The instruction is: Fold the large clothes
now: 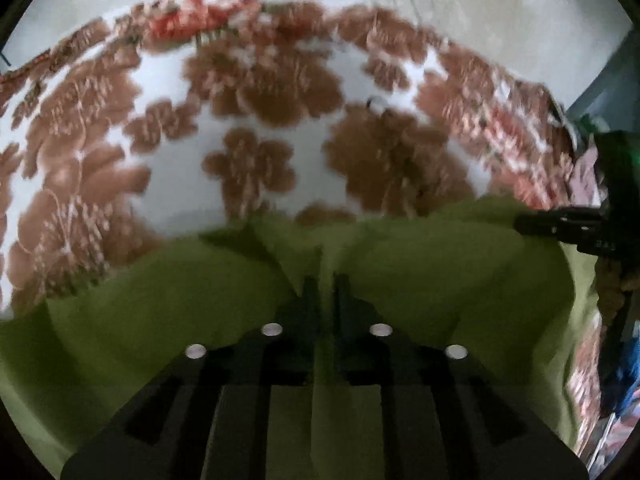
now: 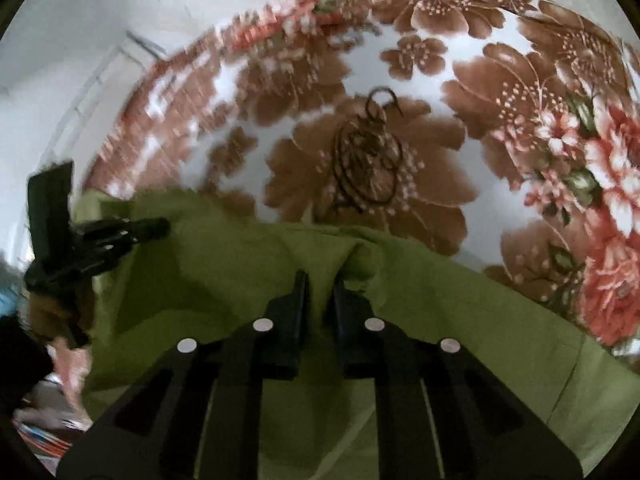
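Green garment (image 1: 420,280) on floral blanket (image 1: 168,160), left gripper (image 1: 325,280) and right gripper (image 2: 320,280) fingers pinching it, no readable writing

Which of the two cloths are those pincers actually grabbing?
The plain green cloth, not the flowered blanket under it: the left gripper and the right gripper each pinch a raised green fold.
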The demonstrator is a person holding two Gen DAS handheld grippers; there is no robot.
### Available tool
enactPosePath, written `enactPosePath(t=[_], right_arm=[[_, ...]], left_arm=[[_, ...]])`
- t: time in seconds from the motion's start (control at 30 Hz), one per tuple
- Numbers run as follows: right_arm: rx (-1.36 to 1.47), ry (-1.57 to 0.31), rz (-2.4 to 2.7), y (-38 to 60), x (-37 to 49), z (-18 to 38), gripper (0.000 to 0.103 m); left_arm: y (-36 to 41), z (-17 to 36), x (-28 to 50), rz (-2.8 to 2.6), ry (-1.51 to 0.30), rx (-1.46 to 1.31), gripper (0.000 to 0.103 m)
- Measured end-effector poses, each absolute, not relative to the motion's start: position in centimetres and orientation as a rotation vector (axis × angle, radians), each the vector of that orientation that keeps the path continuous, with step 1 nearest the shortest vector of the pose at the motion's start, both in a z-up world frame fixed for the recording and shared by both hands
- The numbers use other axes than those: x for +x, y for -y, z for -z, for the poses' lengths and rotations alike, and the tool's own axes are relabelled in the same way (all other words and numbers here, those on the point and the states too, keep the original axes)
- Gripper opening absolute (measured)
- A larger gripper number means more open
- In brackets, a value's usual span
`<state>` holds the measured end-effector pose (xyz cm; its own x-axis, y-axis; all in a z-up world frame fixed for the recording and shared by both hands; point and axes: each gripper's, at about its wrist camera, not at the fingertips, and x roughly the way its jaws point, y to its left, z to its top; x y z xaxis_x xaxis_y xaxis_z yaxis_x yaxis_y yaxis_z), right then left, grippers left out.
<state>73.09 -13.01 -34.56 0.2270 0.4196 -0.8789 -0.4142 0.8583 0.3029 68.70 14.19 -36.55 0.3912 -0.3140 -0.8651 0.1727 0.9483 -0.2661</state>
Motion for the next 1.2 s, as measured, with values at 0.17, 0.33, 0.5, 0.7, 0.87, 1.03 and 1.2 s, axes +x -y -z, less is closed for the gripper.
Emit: enactPosePath(t=[0.17, 0.33, 0.5, 0.7, 0.87, 1.03, 1.2], right_arm=[[0.017, -1.23, -0.512, 14.3, 71.3, 35.1, 0.072], [0.024, -1.147, -0.54, 14.4, 65.6, 31.1, 0.075], [-0.082, -1.162, -0.53, 10.7, 61.0, 32.4, 0.075], [-0.16, -1.222, -0.476, 9.3, 57.9, 37.3, 0.075], [-0.232, -1.229, -0.454, 9.9, 55.9, 40.8, 0.075], [-0.358, -1.163, -0.458, 9.6, 54.0, 41.7, 0.075], [-0.305, -1.131, -0.439, 9.9, 53.1, 36.8, 0.076]], left_arm=[[-14.8, 33.7, 64.3, 0.3, -1.04, -0.127, 0.075], [-13.9, 29.9, 58.5, 0.326, -1.002, -0.106, 0.078], [-11.3, 29.9, 53.7, 0.365, -1.012, -0.071, 0.078], [-8.2, 34.3, 51.5, 0.366, -1.099, 0.009, 0.078], [-8.0, 39.2, 51.3, 0.328, -1.168, 0.065, 0.079], [-8.2, 40.3, 50.1, 0.33, -1.138, 0.075, 0.081], [-9.1, 33.6, 48.4, 0.347, -0.993, 0.031, 0.086]])
